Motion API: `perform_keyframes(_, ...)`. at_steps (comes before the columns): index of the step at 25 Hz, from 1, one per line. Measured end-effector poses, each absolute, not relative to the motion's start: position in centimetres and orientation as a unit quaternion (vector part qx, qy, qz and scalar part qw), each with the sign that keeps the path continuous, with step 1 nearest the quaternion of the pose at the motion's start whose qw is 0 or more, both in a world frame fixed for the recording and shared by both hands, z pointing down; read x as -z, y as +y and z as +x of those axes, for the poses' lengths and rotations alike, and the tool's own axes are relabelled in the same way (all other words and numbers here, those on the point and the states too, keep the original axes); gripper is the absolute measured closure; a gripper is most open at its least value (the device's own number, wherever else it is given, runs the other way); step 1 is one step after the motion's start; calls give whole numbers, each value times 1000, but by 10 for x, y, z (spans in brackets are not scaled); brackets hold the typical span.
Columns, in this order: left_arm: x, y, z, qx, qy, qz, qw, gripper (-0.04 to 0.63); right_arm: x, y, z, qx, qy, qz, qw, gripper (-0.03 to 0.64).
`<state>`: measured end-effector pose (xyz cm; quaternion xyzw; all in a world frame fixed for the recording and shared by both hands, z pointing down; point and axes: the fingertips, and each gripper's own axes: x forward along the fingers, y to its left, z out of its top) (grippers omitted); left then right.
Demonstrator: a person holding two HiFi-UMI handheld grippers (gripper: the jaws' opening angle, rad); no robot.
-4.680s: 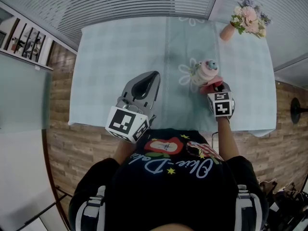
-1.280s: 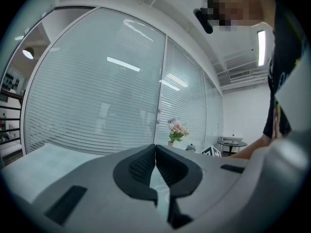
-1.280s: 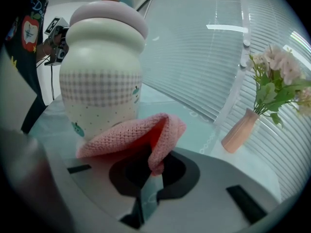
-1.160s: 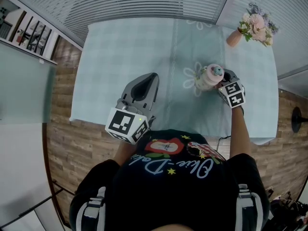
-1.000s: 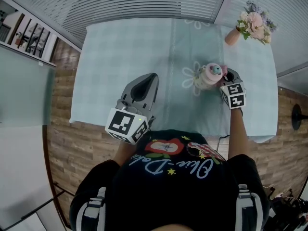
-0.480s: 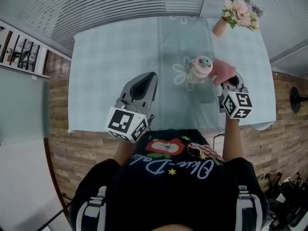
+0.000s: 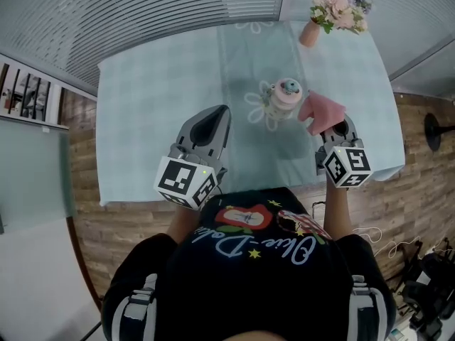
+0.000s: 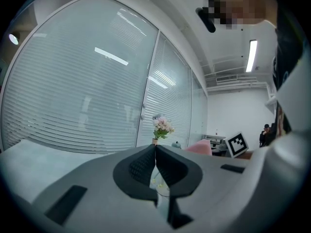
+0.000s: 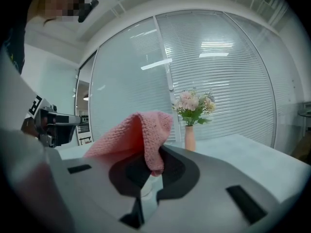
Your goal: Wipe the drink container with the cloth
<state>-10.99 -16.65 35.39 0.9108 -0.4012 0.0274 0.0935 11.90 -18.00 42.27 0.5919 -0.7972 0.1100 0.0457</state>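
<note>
**Pink cloth pinched in my right tool, just beside the drink container**

My right tool (image 7: 334, 125) is clenched on the pink cloth (image 7: 321, 111). In the right gripper view the jaws of this tool (image 9: 153, 167) grip a fold of the cloth (image 9: 136, 132). The rest of it stands up above them in a loose peak and drapes off to the left.

The drink container (image 7: 284, 98) stands upright on the table (image 7: 156, 98), on the flower print near the middle. It is a small pink and white bottle with a teal cap. The cloth hangs just to its right, at about the height of its body. I cannot tell whether the two touch.

My left tool (image 7: 225, 111) is raised over the near side of the table, well apart from the container, with its tips pointing toward the far edge. In the left gripper view the jaws of this tool (image 8: 155, 152) are pressed together with nothing between them.

A pale blue checked tablecloth (image 7: 142, 155) covers the table. At the far right corner stands a pink vase (image 7: 310, 33) of flowers (image 7: 335, 2), well apart from the container. The same vase (image 9: 189, 137) shows beyond the cloth in the right gripper view.
</note>
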Motion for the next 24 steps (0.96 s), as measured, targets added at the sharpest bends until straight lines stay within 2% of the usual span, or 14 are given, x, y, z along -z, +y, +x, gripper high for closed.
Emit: perform_keyframes(24,-356,-163,-107,-34,-391,915,91,592,-404,-170,109,-106,-803,586,26,604)
